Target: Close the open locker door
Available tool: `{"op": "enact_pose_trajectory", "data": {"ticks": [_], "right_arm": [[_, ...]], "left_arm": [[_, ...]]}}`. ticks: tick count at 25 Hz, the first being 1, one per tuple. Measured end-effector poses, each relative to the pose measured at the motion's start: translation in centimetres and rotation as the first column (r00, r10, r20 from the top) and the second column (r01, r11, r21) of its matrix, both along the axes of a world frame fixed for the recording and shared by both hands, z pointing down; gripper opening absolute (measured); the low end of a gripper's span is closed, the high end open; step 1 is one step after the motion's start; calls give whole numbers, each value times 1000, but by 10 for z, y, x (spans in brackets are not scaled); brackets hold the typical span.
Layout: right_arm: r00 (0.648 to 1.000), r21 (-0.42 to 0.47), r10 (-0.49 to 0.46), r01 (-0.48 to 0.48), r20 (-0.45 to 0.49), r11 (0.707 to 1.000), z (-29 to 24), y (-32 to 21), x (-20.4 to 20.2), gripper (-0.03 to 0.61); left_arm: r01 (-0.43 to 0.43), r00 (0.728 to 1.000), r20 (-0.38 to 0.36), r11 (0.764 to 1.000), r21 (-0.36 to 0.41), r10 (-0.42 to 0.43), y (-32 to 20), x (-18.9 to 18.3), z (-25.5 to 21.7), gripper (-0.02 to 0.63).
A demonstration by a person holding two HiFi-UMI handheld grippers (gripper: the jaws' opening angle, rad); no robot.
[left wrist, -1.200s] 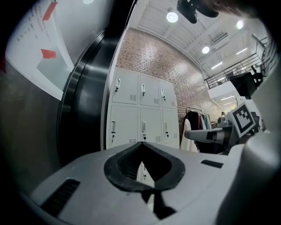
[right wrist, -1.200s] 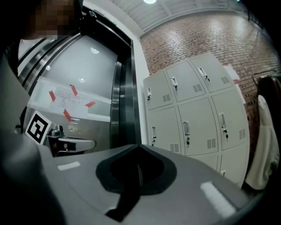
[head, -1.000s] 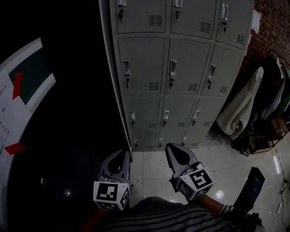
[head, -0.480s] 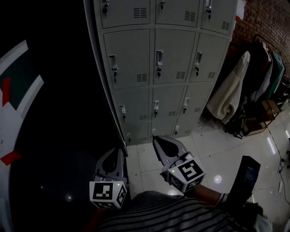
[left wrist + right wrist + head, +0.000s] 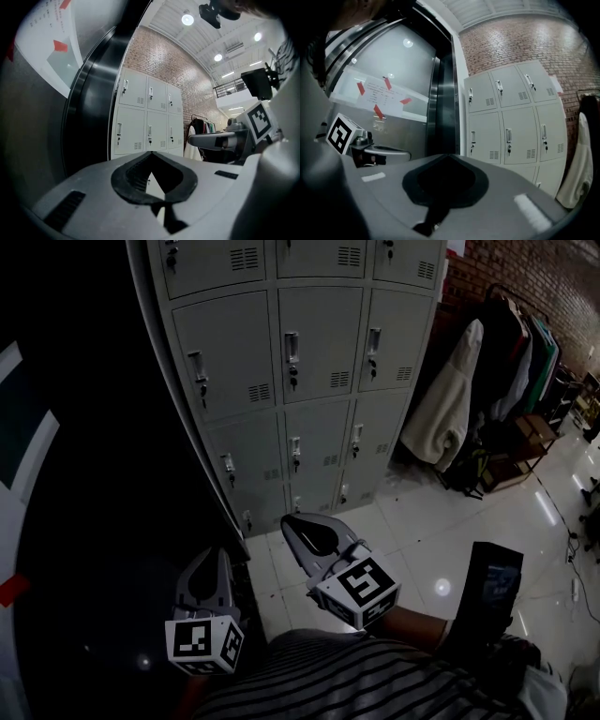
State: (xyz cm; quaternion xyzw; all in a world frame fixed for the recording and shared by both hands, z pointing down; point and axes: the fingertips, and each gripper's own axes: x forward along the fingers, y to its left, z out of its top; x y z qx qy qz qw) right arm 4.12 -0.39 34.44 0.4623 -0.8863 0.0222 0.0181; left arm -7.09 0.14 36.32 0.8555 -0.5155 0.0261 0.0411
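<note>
A bank of grey lockers [image 5: 291,362] stands ahead, several rows high, each door with a handle and key. Every door I can see lies flush with its frame; no open one shows in any view. My left gripper [image 5: 219,555] hangs low near the bank's bottom left corner, shut and empty. My right gripper [image 5: 290,521] is beside it over the white floor tiles, also shut with nothing held. The left gripper view shows the lockers [image 5: 147,122] beyond the closed left gripper [image 5: 151,153]. In the right gripper view the lockers [image 5: 511,122] sit right of the closed right gripper [image 5: 447,157].
A dark glossy wall [image 5: 84,521] runs along the lockers' left side. Right of them a pale coat [image 5: 448,413] hangs on a clothes rack before a brick wall [image 5: 506,273], with boxes [image 5: 527,439] below. A dark upright panel [image 5: 489,589] stands by my right side.
The lockers have slid left and closer in the head view as my head turned right. Both grippers drifted a little left and down, still shut.
</note>
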Motion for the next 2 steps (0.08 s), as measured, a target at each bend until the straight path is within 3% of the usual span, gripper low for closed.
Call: {"op": "enact_pose_trajectory", "data": {"ticks": [2], "right_arm": [[1000,-10,-9,9,4,1000,0,3,-4,0]], "left_arm": [[-5,1000,2,1000,-3,5,2,-1,2,5]]}}
